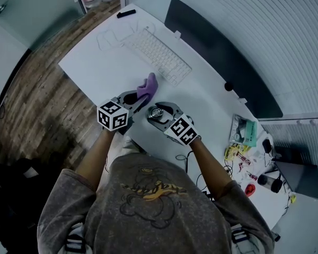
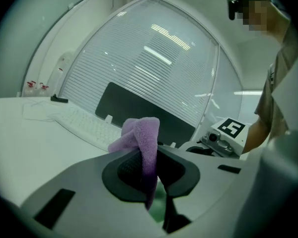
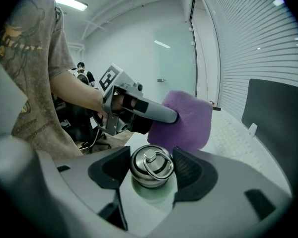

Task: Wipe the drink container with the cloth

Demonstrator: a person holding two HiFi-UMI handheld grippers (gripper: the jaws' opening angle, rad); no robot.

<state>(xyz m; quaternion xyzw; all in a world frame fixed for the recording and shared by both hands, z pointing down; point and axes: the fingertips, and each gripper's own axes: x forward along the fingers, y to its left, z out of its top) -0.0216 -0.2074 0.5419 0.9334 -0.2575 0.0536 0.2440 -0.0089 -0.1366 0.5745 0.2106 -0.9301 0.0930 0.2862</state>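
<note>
Left fingers (image 2: 126,168) pinch cloth (image 2: 144,133); right fingers (image 3: 191,171) clamp container (image 3: 150,166); keyboard (image 1: 159,54) beyond.

One flat white keyboard (image 1: 158,55) lies on the one white desk (image 1: 90,70). Near the keyboard are one fluffy purple cloth (image 1: 148,85), one steel-lidded round drink container (image 1: 157,112) and two grey grippers: left gripper (image 1: 140,96), right gripper (image 1: 159,109).

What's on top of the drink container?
A steel cap with a ring; the purple cloth is behind it, not on it. The right hand-held gripper covers the drink container's sides.
</note>
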